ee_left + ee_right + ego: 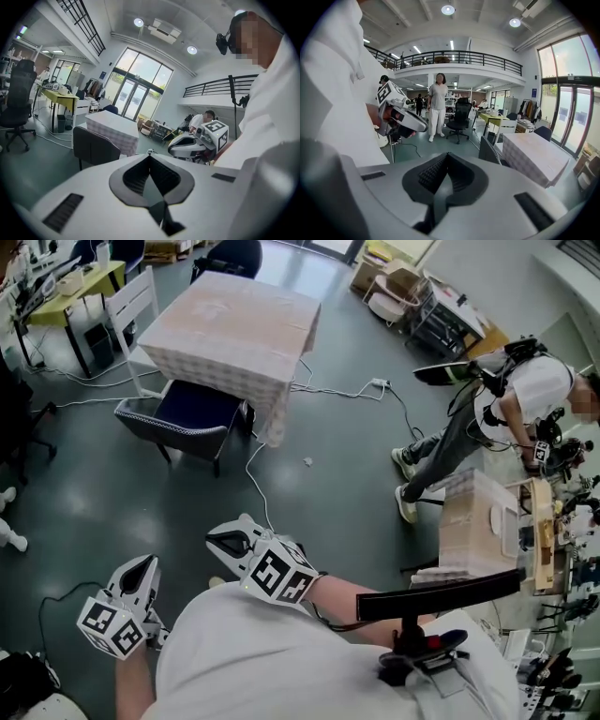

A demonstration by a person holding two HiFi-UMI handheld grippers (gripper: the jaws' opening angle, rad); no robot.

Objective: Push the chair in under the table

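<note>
While both claws are pinched shut with nothing in them, the left gripper (pixel 142 568) and right gripper (pixel 220 540) sit low near 6 o'clock in the head view. Up at 11 o'clock, the chair (pixel 178 418) has its far edge hidden under the table (pixel 230 329) and its hanging cloth (pixel 272 399), with the back sticking out. Black and white squares mark each cube (pixel 111 626).

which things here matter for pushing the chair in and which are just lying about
For the job: chair, table, left gripper and right gripper, both shut and empty.
Lying about: white chair, power strip, yellow desk, boxes.
</note>
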